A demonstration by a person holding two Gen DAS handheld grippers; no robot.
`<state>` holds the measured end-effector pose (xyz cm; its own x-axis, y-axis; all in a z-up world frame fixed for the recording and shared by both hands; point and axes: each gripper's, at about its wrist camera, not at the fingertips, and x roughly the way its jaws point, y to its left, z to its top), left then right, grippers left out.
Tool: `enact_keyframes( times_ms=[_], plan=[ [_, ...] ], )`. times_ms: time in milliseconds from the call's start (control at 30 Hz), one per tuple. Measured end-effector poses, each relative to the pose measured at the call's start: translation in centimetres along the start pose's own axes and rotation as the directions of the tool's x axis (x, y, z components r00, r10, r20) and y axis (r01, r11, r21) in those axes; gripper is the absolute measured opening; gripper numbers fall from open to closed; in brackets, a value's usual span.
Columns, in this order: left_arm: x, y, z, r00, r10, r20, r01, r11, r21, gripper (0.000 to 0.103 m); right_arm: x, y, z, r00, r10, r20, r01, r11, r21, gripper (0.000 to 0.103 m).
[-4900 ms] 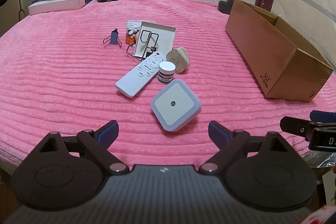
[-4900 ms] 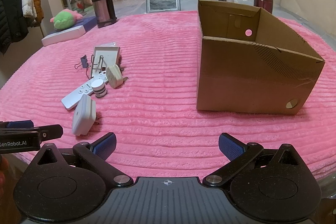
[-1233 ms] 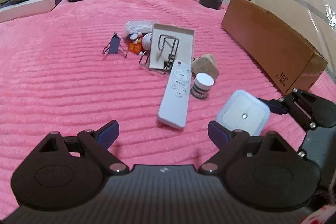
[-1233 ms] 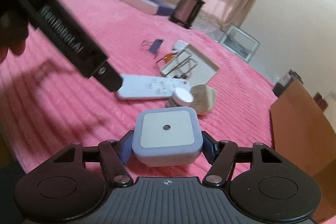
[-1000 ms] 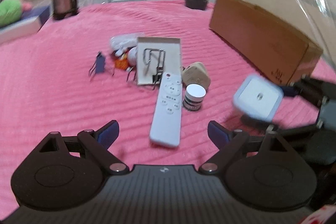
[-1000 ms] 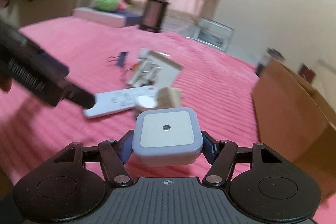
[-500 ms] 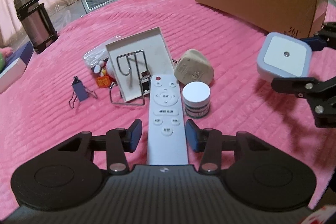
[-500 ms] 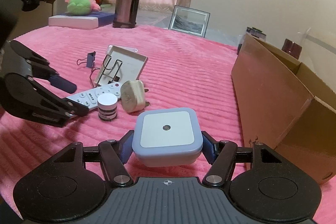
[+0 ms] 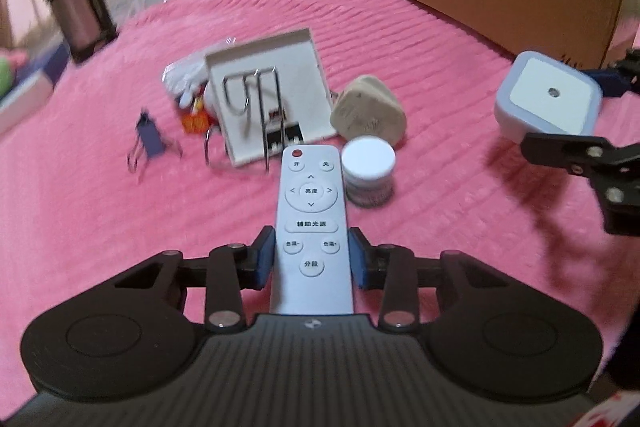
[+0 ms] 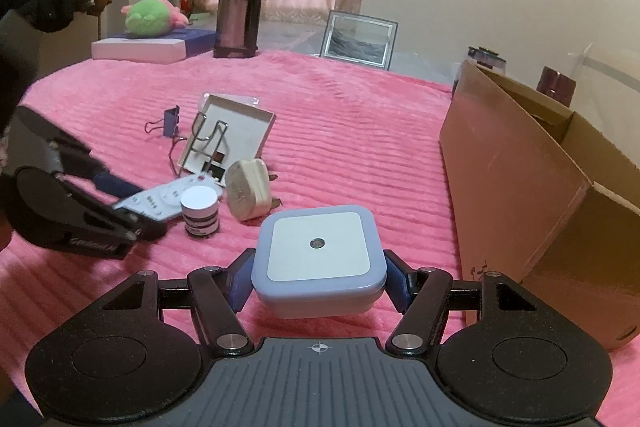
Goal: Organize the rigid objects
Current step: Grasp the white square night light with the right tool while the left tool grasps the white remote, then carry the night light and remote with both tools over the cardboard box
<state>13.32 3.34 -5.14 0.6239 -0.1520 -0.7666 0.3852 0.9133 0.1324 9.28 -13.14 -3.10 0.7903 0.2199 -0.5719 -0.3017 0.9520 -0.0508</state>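
Left tongs [image 9: 311,258] around remote [image 9: 311,227]

White remote [image 9: 311,227] flat on pink blanket [image 9: 100,219]; square night-light [image 10: 318,259] lifted.

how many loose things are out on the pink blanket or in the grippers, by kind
remote, between the left gripper pads: 1
night light, in the right gripper: 1
white-lidded jar: 1
beige plug: 1
binder clip: 1
white card with wire hook: 1
small bag: 1
total: 7
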Motion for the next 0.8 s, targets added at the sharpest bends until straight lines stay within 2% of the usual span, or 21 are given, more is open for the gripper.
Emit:
enact_keyframes(
  times_ms=[133, 267, 433, 667, 800],
  plan=[
    [-1.6, 0.0, -1.9, 1.0, -0.017, -0.008, 0.016, 0.997, -0.078, 0.034, -0.6, 0.0, 0.0, 1.0, 0.013, 0.003, -0.013, 1.0, 0.015, 0.062],
    [-1.8, -0.5, -3.1, 1.0, -0.001, 0.002, 0.001, 0.995, -0.095, 0.034, -1.0, 0.2, -0.1, 1.0, 0.024, -0.001, -0.024, 0.999, 0.025, 0.062],
    [-1.4, -1.4, -3.3, 0.999, 0.037, 0.008, -0.036, 0.998, -0.056, 0.034, -1.5, 0.0, -0.3, 1.0, 0.028, -0.006, -0.028, 0.999, 0.044, 0.062],
    [-3.4, -0.7, -2.9, 0.999, 0.035, 0.018, -0.032, 0.99, -0.139, 0.034, -2.9, -0.9, 0.2, 0.999, 0.039, 0.02, -0.041, 0.997, 0.067, 0.062],
    [-5.4, -0.8, -2.0, 0.999, 0.03, 0.041, -0.023, 0.988, -0.151, 0.034, -4.1, -1.2, 0.7, 0.997, 0.066, 0.046, -0.07, 0.995, 0.077, 0.062]
  ],
)
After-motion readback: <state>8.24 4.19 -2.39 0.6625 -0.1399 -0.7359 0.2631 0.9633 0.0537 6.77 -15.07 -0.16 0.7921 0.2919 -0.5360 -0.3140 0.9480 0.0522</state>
